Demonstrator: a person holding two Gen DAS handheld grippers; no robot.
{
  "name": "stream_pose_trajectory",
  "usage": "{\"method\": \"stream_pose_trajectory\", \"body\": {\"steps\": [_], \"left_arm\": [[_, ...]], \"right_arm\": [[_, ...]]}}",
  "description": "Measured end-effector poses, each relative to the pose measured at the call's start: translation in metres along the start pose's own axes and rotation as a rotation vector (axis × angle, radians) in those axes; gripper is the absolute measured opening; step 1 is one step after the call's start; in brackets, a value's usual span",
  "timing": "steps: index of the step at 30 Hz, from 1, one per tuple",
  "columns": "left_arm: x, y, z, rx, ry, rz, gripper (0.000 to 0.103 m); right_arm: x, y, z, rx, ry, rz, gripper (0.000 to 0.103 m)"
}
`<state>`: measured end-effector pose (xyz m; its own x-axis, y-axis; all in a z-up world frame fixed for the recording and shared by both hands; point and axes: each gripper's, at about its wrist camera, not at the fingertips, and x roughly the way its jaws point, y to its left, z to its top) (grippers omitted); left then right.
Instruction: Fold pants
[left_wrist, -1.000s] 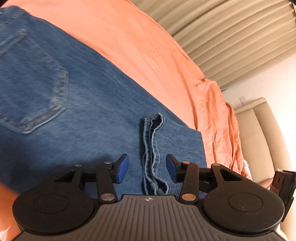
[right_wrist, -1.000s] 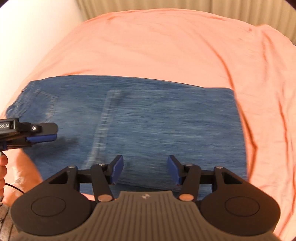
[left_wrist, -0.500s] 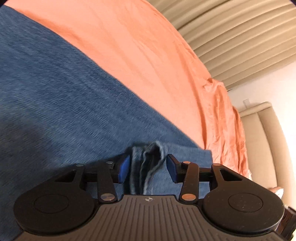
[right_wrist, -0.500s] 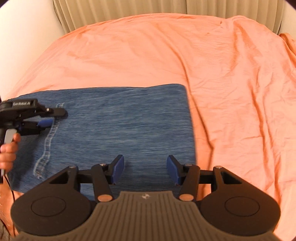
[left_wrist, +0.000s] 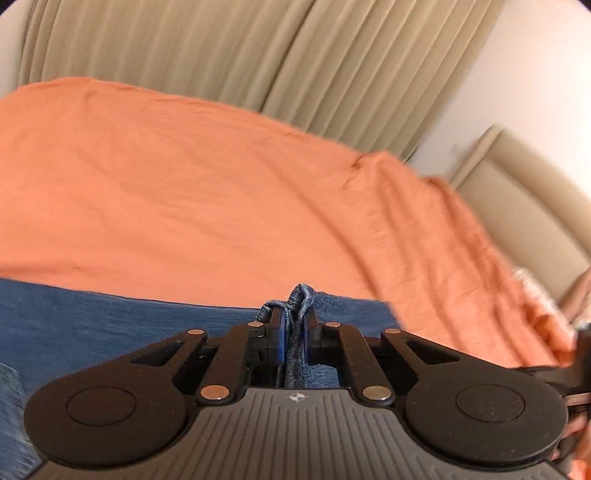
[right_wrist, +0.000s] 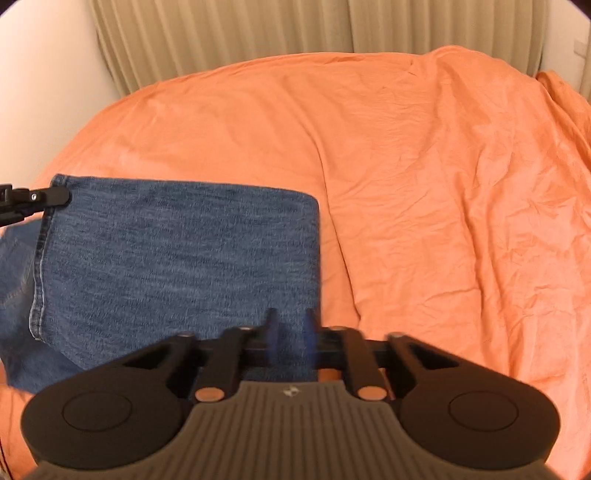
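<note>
soft, warm, even light with faint shadows; fisheye bends the curtain (left_wrist: 258, 55) and edges, corners go dark; the right gripper (right_wrist: 291, 332) fingertips smear with motion blur.

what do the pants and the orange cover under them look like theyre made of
The pants look like blue denim: heathered weave, a stitched seam along one edge, matte. The orange cover looks like thin woven cloth, probably cotton, matte with fine creases. Its exact fibre cannot be told.

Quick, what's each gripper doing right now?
Left gripper: just closed, clamped on the jeans hem.
Right gripper: just closing over the jeans' edge, grip unclear.
</note>
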<state>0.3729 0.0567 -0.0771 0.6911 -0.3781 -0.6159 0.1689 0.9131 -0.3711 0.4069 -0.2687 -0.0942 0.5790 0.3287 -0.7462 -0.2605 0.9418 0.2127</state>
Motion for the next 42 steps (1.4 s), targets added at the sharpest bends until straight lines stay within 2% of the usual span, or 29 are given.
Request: {"method": "stream_pose_trajectory", "body": {"steps": [3,8,11,15,19,21,25,27,28,29,31,35,39,42], "left_arm": [[0.026,0.016,-0.003,0.009,0.052,0.088,0.009],[0.06,0.036,-0.022,-0.02,0.129,0.127,0.009],[0.069,0.041,-0.026,-0.041,0.139,0.123,0.009],[0.076,0.052,-0.025,-0.034,0.15,0.094,0.01],[0.081,0.063,-0.028,-0.045,0.154,0.071,0.013],[0.088,0.061,-0.028,-0.064,0.147,0.072,0.015],[0.076,0.056,-0.031,-0.083,0.108,0.091,0.021],[0.062,0.049,-0.033,-0.078,0.076,0.148,0.04],[0.054,0.044,-0.035,-0.064,0.046,0.193,0.053],[0.042,0.04,-0.039,-0.058,0.008,0.239,0.055],[0.021,0.027,-0.051,-0.03,-0.043,0.296,0.054],[-0.016,-0.005,-0.072,0.055,-0.102,0.293,0.054],[-0.027,-0.022,-0.083,0.083,-0.007,0.235,0.053],[-0.025,-0.026,-0.09,0.105,0.045,0.233,0.05]], "right_arm": [[0.008,0.002,0.008,0.002,-0.013,0.013,0.006],[0.034,-0.004,0.032,0.056,-0.038,0.019,0.0],[0.058,-0.006,0.053,0.086,-0.048,0.002,0.0],[0.1,-0.014,0.074,0.135,-0.011,-0.023,0.0],[0.132,-0.019,0.071,0.162,0.045,-0.035,0.0],[0.136,-0.015,0.069,0.144,0.047,-0.05,0.0],[0.118,0.0,0.068,0.089,0.032,-0.092,0.0],[0.098,0.007,0.061,0.056,0.004,-0.098,0.0],[0.086,0.012,0.054,0.033,-0.007,-0.096,0.0],[0.076,0.015,0.049,0.017,-0.013,-0.088,0.0],[0.056,0.024,0.031,-0.012,-0.009,-0.063,0.0],[0.028,0.034,-0.004,-0.063,0.014,-0.045,0.0],[0.007,0.04,-0.035,-0.076,0.015,-0.055,0.0],[-0.001,0.037,-0.055,-0.051,0.021,-0.061,0.0]]}}
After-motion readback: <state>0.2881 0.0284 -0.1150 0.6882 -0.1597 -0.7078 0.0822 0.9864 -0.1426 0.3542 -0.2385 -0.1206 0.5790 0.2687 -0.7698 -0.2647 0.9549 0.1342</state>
